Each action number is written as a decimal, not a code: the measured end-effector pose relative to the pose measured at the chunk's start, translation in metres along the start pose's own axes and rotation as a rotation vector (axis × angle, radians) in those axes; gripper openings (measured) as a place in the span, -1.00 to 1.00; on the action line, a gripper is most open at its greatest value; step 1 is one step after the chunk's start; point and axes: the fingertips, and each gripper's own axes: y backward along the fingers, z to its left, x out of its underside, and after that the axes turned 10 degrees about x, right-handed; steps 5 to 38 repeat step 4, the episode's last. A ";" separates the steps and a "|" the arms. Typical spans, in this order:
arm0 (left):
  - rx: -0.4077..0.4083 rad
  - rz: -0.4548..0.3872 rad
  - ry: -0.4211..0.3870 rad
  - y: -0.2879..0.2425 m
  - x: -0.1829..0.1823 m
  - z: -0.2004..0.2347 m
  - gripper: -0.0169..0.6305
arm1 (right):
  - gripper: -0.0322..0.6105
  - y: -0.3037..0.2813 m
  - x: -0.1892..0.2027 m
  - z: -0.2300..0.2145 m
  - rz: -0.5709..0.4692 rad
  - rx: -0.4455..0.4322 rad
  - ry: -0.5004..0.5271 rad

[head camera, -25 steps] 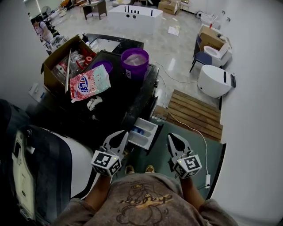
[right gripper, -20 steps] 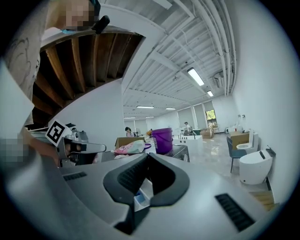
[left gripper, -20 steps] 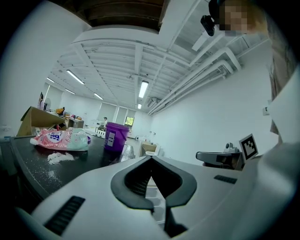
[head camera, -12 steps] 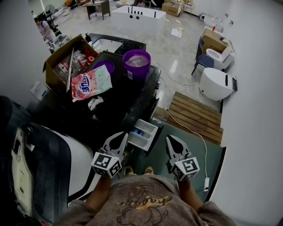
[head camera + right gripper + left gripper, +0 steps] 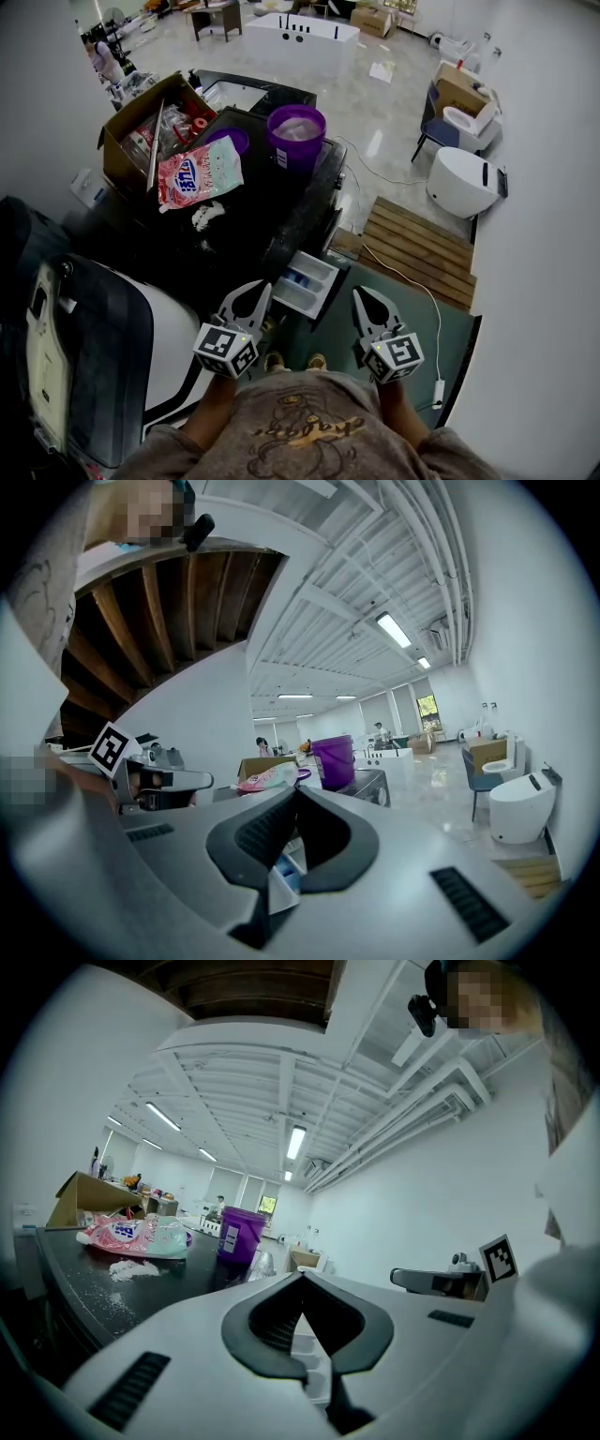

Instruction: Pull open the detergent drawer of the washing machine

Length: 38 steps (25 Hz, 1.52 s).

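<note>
The detergent drawer (image 5: 307, 284) stands pulled out of the washing machine (image 5: 248, 225), just ahead of the grippers and between them. The left gripper (image 5: 258, 295) and the right gripper (image 5: 366, 302) each have their jaws pressed together on nothing. Both hover clear of the drawer, probably because the pull looks complete and no grip is needed.

The black top of the washing machine (image 5: 258, 202) carries a purple bucket (image 5: 296, 139) upright at its far edge and a pink-and-green detergent bag (image 5: 197, 173) lying flat to its left. A patch of white powder (image 5: 204, 217) lies just beside the bag's near end
</note>
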 end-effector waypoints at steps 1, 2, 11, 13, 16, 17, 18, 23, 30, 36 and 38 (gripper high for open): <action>0.000 0.000 0.001 0.000 0.000 0.000 -0.88 | -0.89 0.000 0.000 0.000 -0.001 -0.001 0.000; -0.001 0.000 0.002 0.001 0.000 -0.001 -0.88 | -0.89 0.000 -0.001 0.000 -0.002 -0.002 0.000; -0.001 0.001 0.003 0.001 0.001 -0.001 -0.88 | -0.89 0.000 -0.002 0.001 -0.004 -0.004 0.001; -0.001 0.001 0.003 0.001 0.001 -0.001 -0.88 | -0.89 0.000 -0.002 0.001 -0.004 -0.004 0.001; -0.001 0.001 0.003 0.001 0.001 -0.001 -0.88 | -0.89 0.000 -0.002 0.001 -0.004 -0.004 0.001; -0.001 0.001 0.003 0.001 0.001 -0.001 -0.88 | -0.89 0.000 -0.002 0.001 -0.004 -0.004 0.001; -0.001 0.001 0.003 0.001 0.001 -0.001 -0.88 | -0.89 0.000 -0.002 0.001 -0.004 -0.004 0.001; -0.001 0.001 0.003 0.001 0.001 -0.001 -0.88 | -0.89 0.000 -0.002 0.001 -0.004 -0.004 0.001; -0.001 0.001 0.003 0.001 0.001 -0.001 -0.88 | -0.89 0.000 -0.002 0.001 -0.004 -0.004 0.001; -0.001 0.001 0.003 0.001 0.001 -0.001 -0.88 | -0.89 0.000 -0.002 0.001 -0.004 -0.004 0.001; -0.001 0.001 0.003 0.001 0.001 -0.001 -0.88 | -0.89 0.000 -0.002 0.001 -0.004 -0.004 0.001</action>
